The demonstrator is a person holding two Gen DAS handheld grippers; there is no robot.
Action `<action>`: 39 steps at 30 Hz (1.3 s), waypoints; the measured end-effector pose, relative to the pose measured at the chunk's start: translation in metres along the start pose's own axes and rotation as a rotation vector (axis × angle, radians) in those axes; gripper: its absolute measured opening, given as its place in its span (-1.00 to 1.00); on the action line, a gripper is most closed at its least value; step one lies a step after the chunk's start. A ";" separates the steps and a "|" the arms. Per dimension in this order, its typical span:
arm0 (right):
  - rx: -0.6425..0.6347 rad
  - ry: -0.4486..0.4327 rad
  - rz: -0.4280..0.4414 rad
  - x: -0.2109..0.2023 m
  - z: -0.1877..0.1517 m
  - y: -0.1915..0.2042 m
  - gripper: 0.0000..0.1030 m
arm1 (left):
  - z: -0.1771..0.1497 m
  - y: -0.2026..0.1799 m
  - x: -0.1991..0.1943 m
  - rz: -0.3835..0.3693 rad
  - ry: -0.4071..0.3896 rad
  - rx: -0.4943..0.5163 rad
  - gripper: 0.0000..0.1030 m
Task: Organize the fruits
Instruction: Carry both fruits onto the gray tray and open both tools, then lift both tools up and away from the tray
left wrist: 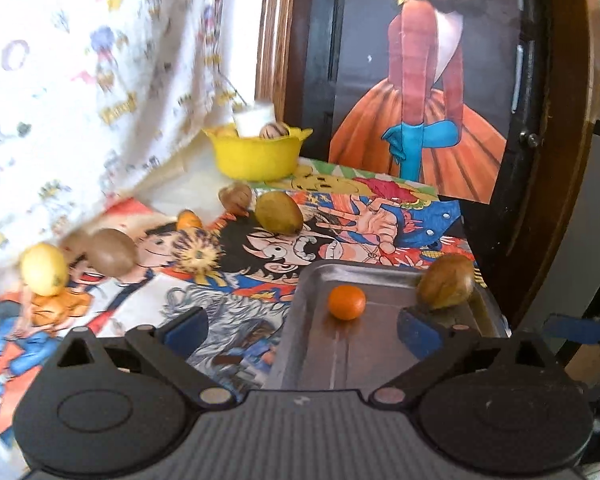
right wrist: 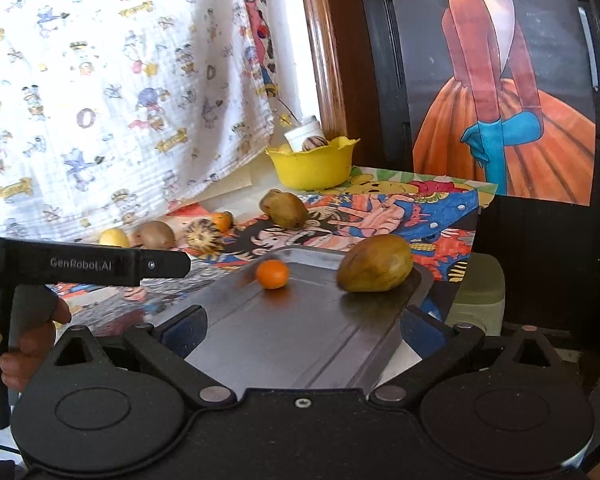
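Both tongs, left (left wrist: 302, 330) and right (right wrist: 300, 330), gape empty over the tray (right wrist: 284, 344) at the table's near edge; it holds an orange (right wrist: 272, 274) and mango (right wrist: 374, 264). Five fruits (left wrist: 279, 212) remain loose mid-table.

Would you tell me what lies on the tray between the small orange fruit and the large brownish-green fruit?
Nothing: bare tray separates orange fruit and brownish-green fruit, in both views.

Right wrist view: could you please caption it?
Open right tongs above metal tray holding an orange fruit and green-brown fruit.
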State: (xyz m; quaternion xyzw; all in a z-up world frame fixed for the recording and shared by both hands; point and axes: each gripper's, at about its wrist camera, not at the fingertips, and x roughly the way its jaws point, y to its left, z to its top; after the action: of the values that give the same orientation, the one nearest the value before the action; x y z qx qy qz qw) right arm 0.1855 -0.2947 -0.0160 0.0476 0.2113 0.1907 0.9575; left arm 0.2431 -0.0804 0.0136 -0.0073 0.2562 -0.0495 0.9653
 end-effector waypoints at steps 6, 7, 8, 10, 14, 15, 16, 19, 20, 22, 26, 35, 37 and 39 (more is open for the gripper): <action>-0.015 -0.014 -0.034 -0.032 -0.018 0.032 0.99 | -0.022 0.013 -0.046 0.013 -0.041 0.000 0.99; -0.014 -0.015 -0.038 -0.036 -0.020 0.037 0.99 | -0.025 0.016 -0.054 0.016 -0.045 -0.012 0.99; -0.013 -0.014 -0.043 -0.041 -0.023 0.041 0.99 | -0.028 0.020 -0.060 0.019 -0.048 -0.021 0.99; -0.005 -0.008 -0.051 -0.050 -0.029 0.050 0.99 | -0.034 0.027 -0.073 0.029 -0.053 -0.032 0.99; 0.007 0.004 -0.059 -0.063 -0.037 0.063 0.99 | -0.049 0.039 -0.096 0.050 -0.062 -0.047 0.99; 0.007 0.006 -0.060 -0.065 -0.039 0.066 0.99 | -0.054 0.042 -0.101 0.054 -0.062 -0.048 0.99; 0.004 0.009 -0.060 -0.068 -0.040 0.070 0.99 | -0.059 0.044 -0.106 0.060 -0.062 -0.051 0.99; -0.015 0.022 -0.063 -0.072 -0.044 0.079 0.99 | -0.071 0.050 -0.118 0.069 -0.057 -0.070 0.99; -0.021 0.028 -0.064 -0.073 -0.045 0.082 0.99 | -0.074 0.053 -0.122 0.071 -0.052 -0.077 0.99; -0.028 0.043 -0.061 -0.075 -0.049 0.087 0.99 | -0.080 0.057 -0.128 0.077 -0.044 -0.088 0.99; -0.044 0.078 -0.059 -0.077 -0.057 0.096 0.99 | -0.089 0.060 -0.136 0.102 -0.027 -0.082 0.99; -0.059 0.111 -0.072 -0.084 -0.062 0.103 0.99 | -0.099 0.061 -0.146 0.175 0.052 -0.074 0.99; -0.056 0.103 -0.067 -0.085 -0.060 0.101 0.99 | -0.096 0.065 -0.149 0.205 0.054 -0.087 0.99; -0.041 0.106 -0.061 -0.083 -0.059 0.097 0.99 | -0.093 0.070 -0.149 0.221 0.055 -0.100 0.99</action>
State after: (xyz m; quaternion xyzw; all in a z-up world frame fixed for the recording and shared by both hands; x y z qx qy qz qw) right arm 0.0575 -0.2363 -0.0208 0.0112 0.2589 0.1681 0.9511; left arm 0.0748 0.0049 0.0038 -0.0256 0.2841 0.0700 0.9559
